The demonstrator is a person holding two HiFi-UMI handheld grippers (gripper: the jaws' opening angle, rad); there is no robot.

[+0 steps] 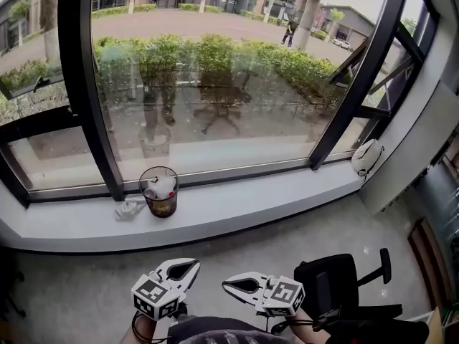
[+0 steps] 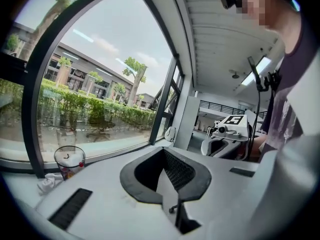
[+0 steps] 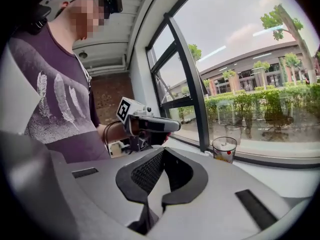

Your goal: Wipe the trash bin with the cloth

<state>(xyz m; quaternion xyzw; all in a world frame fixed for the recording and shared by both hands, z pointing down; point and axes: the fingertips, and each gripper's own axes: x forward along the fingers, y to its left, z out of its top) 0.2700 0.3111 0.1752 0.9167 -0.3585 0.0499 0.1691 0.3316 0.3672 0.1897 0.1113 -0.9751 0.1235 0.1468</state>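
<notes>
Trash bin (image 1: 159, 190): see-through tinted plastic, glossy, dark rim.
Cloth (image 1: 129, 208), just left of trash bin: white fabric, crumpled, soft matt.
Window sill (image 1: 251, 203) under trash bin: pale grey, smooth, faint sheen.
Window frame (image 1: 86, 84) behind trash bin: black, metal by look, satin.
Glass pane (image 1: 215, 63) behind trash bin: glossy, reflective.
Floor (image 1: 86, 292) in front of trash bin: grey, speckled, matt.
Left hand-held gripper (image 1: 192, 265), right hand-held gripper (image 1: 226, 284): white matt plastic shells; pads (image 2: 177, 171) black, finely ribbed, rubbery look.
</notes>
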